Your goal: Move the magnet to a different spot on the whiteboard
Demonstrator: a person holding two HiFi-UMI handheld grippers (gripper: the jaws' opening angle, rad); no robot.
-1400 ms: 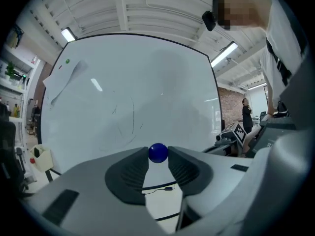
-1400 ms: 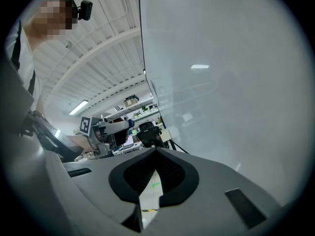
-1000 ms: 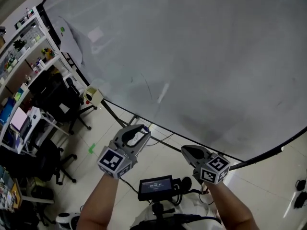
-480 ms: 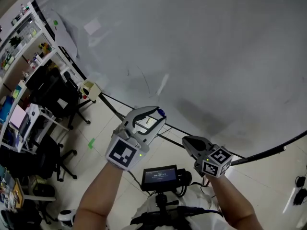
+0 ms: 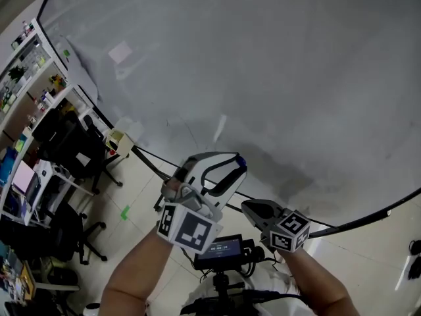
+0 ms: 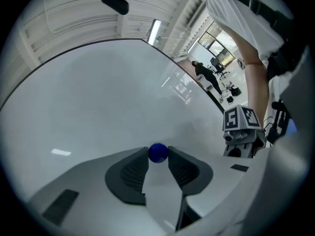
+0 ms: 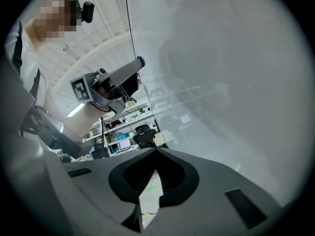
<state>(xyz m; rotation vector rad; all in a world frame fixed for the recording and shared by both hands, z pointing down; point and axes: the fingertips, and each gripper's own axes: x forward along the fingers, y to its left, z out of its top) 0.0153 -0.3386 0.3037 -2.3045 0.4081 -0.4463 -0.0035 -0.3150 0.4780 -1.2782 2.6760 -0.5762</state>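
A small round blue magnet (image 6: 158, 152) sits pinched between the fingertips of my left gripper (image 6: 158, 155), which is shut on it. In the head view the left gripper (image 5: 235, 166) is raised against the lower part of the large whiteboard (image 5: 283, 78), with the magnet (image 5: 241, 160) at its tip. My right gripper (image 5: 252, 209) hangs lower, near the board's bottom edge, its jaws shut on nothing. The right gripper view shows its own closed tips (image 7: 156, 149) and, beyond them, the left gripper (image 7: 115, 82) with the magnet (image 7: 141, 61) close to the whiteboard (image 7: 236, 82).
The board's black lower frame (image 5: 348, 222) runs diagonally above a tiled floor. Shelves (image 5: 26, 78) and office chairs (image 5: 69, 150) stand at the left. A device with a small screen (image 5: 223, 247) is mounted just below my hands. A paper note (image 5: 120, 52) is on the board.
My left gripper has risen and moved right toward the whiteboard, and the blue magnet now shows at its tip. The right gripper has barely moved.
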